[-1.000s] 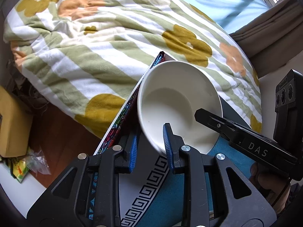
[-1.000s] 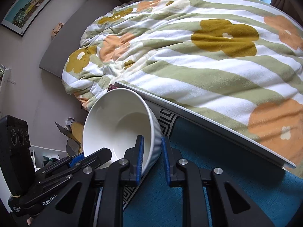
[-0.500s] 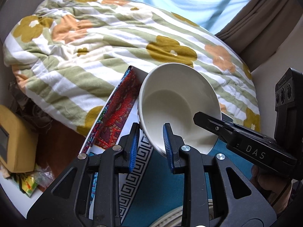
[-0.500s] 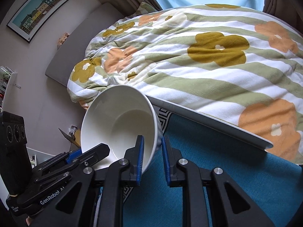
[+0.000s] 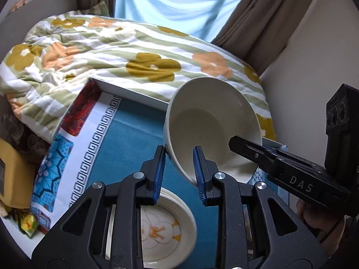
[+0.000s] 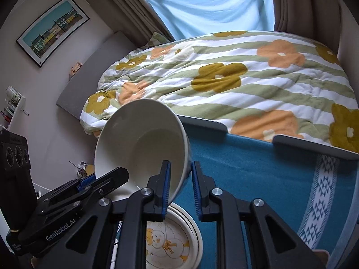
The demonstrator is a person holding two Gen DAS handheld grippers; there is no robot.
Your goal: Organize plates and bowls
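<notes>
A large white bowl [image 5: 211, 130] hangs tilted in the air over the blue-clothed table [image 5: 130, 134], its mouth facing both cameras. My left gripper [image 5: 179, 157] is shut on the bowl's near-left rim, one pad inside and one outside. My right gripper [image 6: 180, 170] is shut on the opposite side of the bowl's [image 6: 143, 143] rim; in the left wrist view it [image 5: 246, 150] reaches in from the right. Below the bowl lies a cream plate with a duck picture [image 5: 161, 231] on a small stack [image 6: 170, 244], partly hidden by the gripper frames.
The table's white raised edge [image 6: 202, 123] borders a bed with a flowered, green-striped duvet [image 6: 224, 78]. The cloth's patterned border [image 5: 89, 148] runs along the table's left side. A yellow box [image 5: 11, 174] sits on the floor to the left. A person's hand [image 5: 314, 215] holds the right gripper.
Both grippers have risen with the bowl and pulled back from the bed. The duck plate has come into view beneath them, and more of the table shows.
</notes>
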